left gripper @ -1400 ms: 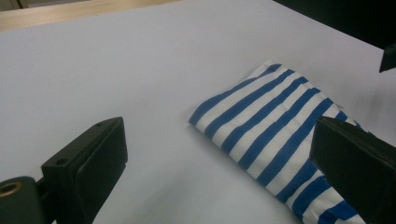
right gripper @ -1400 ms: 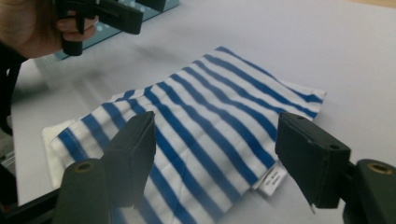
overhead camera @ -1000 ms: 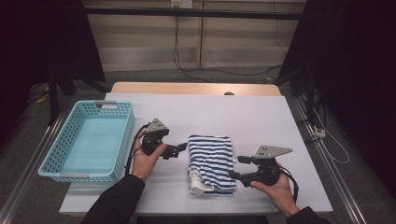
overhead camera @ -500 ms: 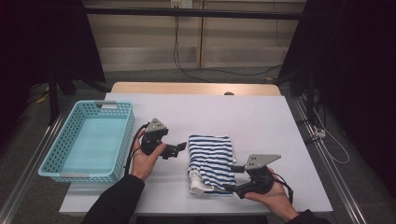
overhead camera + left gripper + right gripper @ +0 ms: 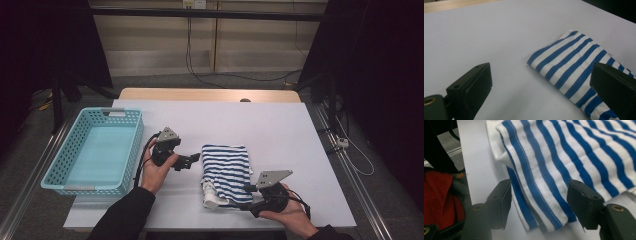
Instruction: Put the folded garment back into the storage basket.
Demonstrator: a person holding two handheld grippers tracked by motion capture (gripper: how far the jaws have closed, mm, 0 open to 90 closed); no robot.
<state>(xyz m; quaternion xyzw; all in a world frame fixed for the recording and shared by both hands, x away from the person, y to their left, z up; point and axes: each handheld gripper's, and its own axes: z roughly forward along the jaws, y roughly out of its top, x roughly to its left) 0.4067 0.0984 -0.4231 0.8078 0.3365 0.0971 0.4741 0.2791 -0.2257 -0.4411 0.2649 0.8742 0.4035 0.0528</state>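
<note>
- High view: a folded blue-and-white striped cloth lies flat on the white surface, right of a turquoise basket that stands at the surface's left edge. The left gripper is held just beside the cloth's left edge, pointing at it without touching it. The right gripper sits low at the cloth's near right corner.
- Left gripper view: the two black jaws stand wide apart with bare surface between them. The striped cloth lies ahead and to the right, its far corner pointing away; the right-hand jaw overlaps its near part in the picture, and contact cannot be told.
- Right gripper view: the jaws are spread on either side of the cloth's near corner and have just been closing. The layered edge of the fabric lies between them, with a gap to each pad, so nothing is pinched yet.
</note>
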